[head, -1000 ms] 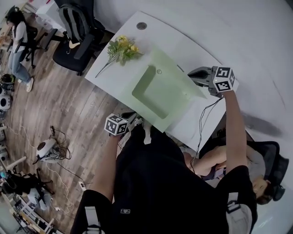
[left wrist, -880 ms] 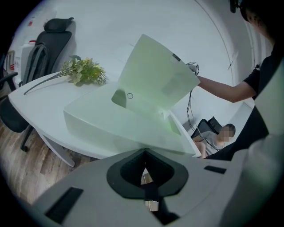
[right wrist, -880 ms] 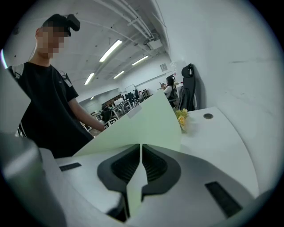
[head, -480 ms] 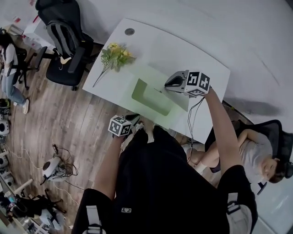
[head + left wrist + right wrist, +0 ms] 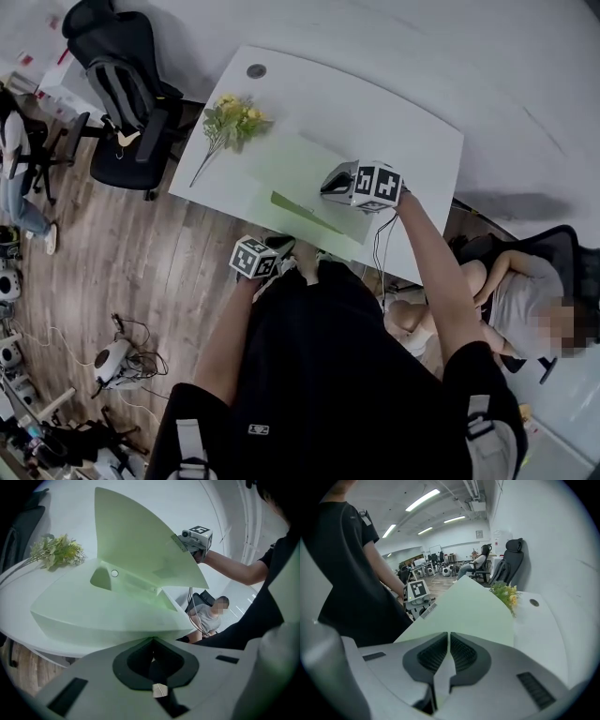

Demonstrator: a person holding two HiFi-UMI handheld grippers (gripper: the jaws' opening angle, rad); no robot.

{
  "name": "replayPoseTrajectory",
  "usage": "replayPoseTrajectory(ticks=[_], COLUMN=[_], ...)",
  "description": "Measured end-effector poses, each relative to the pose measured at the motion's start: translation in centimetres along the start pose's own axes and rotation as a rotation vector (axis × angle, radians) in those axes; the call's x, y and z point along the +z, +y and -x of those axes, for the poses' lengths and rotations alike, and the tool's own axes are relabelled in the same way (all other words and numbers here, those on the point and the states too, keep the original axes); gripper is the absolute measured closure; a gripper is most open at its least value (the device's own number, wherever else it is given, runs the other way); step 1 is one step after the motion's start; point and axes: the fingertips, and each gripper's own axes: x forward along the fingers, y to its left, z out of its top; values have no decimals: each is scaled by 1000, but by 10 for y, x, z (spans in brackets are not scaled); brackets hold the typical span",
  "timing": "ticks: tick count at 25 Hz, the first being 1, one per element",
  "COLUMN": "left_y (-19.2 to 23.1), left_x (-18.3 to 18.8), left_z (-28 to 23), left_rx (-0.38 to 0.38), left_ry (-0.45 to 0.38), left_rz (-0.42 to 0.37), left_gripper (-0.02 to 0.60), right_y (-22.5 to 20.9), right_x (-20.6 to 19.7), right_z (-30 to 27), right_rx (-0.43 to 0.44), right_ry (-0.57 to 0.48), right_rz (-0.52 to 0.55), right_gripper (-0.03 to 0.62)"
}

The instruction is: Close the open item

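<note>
A big pale green box [image 5: 298,192] lies on the white table [image 5: 394,112]. Its lid [image 5: 136,541] stands partly raised over the base [image 5: 93,613], and in the head view only a narrow dark gap shows along the front. My right gripper [image 5: 326,184] is shut on the lid's free edge; in the right gripper view the green sheet [image 5: 464,611] runs between its jaws [image 5: 448,637]. My left gripper [image 5: 279,246] hangs at the table's front edge, just below the base's near rim. Its jaws [image 5: 152,639] are shut with nothing seen between them.
A bunch of yellow flowers [image 5: 230,117] lies on the table's left end, near a round cable hole [image 5: 256,70]. A black office chair [image 5: 122,94] stands left of the table. One person sits at the right [image 5: 516,291]. Cables and devices litter the wooden floor [image 5: 112,356].
My right gripper has moved left and down with the lid in it, so the lid has swung much lower over the base. The left gripper has hardly moved.
</note>
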Motion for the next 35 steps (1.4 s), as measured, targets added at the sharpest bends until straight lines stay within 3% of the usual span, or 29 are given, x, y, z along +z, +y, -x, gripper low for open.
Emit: replayPoseTrajectory(ticks=[7, 15, 24, 35], left_y=[5, 9, 19, 26], left_x=[2, 6, 7, 6], left_z=[4, 6, 5, 9], left_rx=[-19, -43, -66, -67], left_ry=[0, 10, 32, 64], left_rz=[-10, -13, -22, -33], left_gripper=[575, 575, 575, 575], right_y=[11, 15, 19, 23], right_x=[-7, -21, -35, -42], right_z=[-29, -54, -80, -92], right_rx=[33, 54, 85, 37], right_ry=[102, 122, 204, 286], right_rz=[20, -26, -3, 84], right_gripper=[579, 579, 579, 579])
